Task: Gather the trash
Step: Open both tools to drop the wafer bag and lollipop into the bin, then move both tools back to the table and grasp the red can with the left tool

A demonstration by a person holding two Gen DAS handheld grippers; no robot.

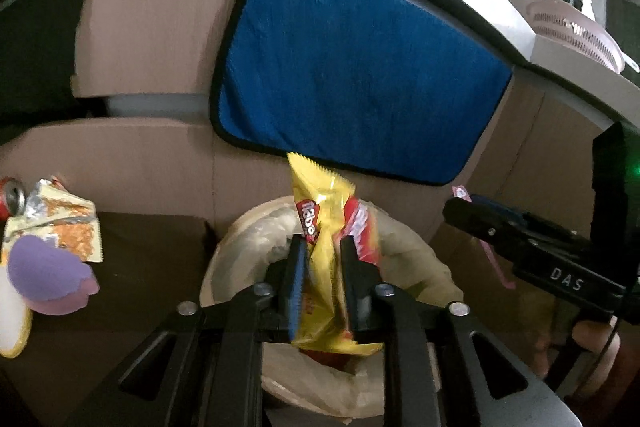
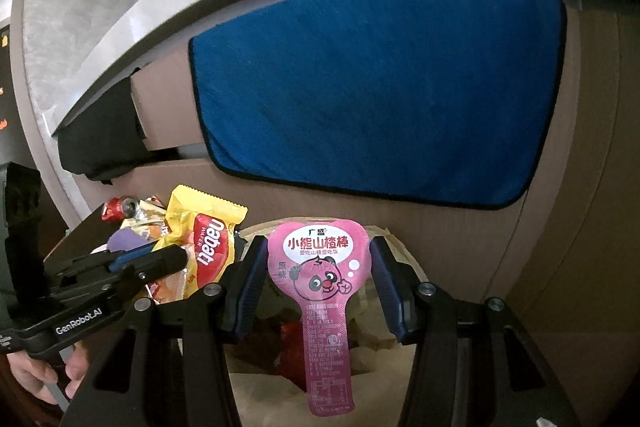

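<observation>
My left gripper (image 1: 323, 247) is shut on a yellow Nabati wafer wrapper (image 1: 326, 227) and holds it over the bag-lined trash bin (image 1: 416, 251). The wrapper also shows in the right wrist view (image 2: 208, 247). My right gripper (image 2: 318, 251) holds a pink bear-face snack wrapper (image 2: 320, 267) between its fingers, over the same bin (image 2: 384, 339); the wrapper's wide head spans the gap between the pads. The right gripper also shows in the left wrist view (image 1: 460, 211) at the right, with the pink wrapper's edge (image 1: 496, 263) below it.
On a dark surface to the left lie a crushed red can (image 1: 12, 195), an orange-patterned packet (image 1: 60, 223) and a purple piece (image 1: 48, 271). A blue towel (image 1: 352, 75) hangs on the cardboard wall behind. A pink basket (image 1: 576, 31) sits on the counter above.
</observation>
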